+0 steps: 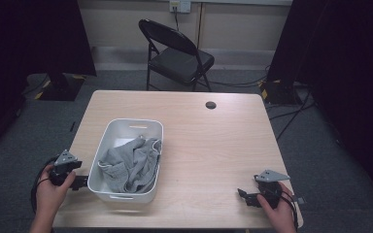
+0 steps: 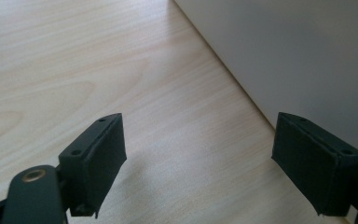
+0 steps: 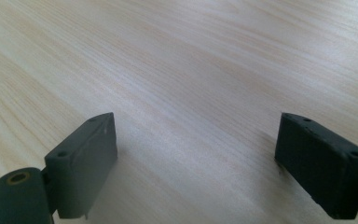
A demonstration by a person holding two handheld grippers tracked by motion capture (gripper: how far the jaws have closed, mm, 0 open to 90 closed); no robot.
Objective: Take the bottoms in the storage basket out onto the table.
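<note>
A white plastic basket (image 1: 110,141) sits on the left half of the wooden table (image 1: 213,145), and a crumpled grey garment (image 1: 131,165) lies inside it. My left gripper (image 1: 83,182) rests low at the table's near left, just beside the basket's left wall, held by a hand. Its jaws stand open over bare wood, with the white basket wall (image 2: 298,56) close on the right of the left gripper view. At the near right corner a hand holds my right gripper (image 1: 242,195). It is open too, with only the wood of the table (image 3: 182,70) between its fingers.
A small dark round grommet (image 1: 211,105) sits near the table's far edge. A black folding chair (image 1: 177,56) stands beyond the table. Dark curtains and stands flank both sides, and cables run over the grey floor at the right.
</note>
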